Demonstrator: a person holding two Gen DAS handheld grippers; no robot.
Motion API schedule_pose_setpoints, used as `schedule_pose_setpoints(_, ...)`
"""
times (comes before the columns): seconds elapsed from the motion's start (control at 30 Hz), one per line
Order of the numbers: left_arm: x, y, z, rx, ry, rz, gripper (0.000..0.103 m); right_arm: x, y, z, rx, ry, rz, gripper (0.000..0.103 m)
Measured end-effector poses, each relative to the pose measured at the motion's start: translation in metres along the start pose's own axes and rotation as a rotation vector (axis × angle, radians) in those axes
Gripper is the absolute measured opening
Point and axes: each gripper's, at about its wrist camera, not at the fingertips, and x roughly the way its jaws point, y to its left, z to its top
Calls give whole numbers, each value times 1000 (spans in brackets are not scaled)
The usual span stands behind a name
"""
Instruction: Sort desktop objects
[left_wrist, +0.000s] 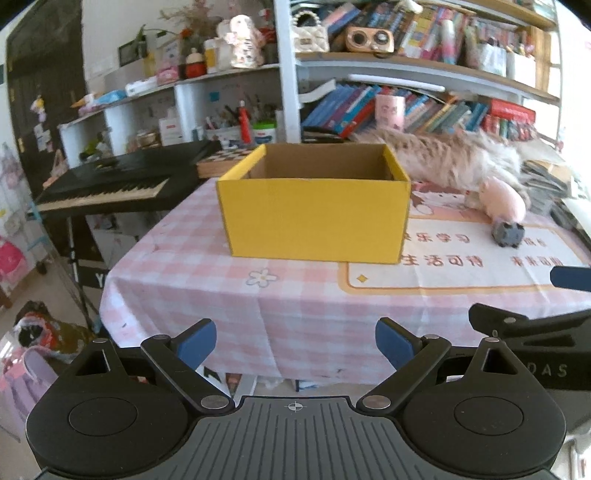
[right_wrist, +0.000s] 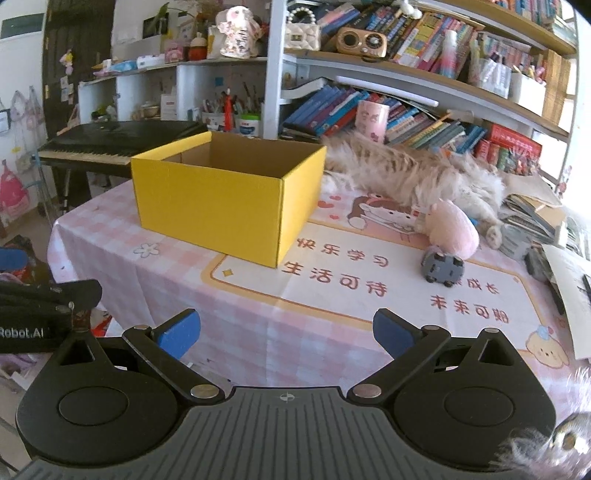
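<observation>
I'm in a lived-in home study. Crowded bookshelves (right_wrist: 424, 110) line the wall, a keyboard piano (left_wrist: 122, 181) stands beside my table's pink checked tablecloth (left_wrist: 207, 295), and a fluffy cat (right_wrist: 413, 173) sprawls there.

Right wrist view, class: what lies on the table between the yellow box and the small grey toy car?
Nothing stands between the yellow box and the grey toy car, only the printed mat with orange writing, seen in the right wrist view.
</observation>
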Motion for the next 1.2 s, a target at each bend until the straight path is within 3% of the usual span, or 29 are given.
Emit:
schedule_pose_setpoints(0.8,15,-36,6,113,23,-170,96,-7,-33,-19,90,92,-148,101)
schedule_pose_setpoints(1.2,29,-53,15,124,35,-209,96,-5,-47,-20,92,108,-199,101)
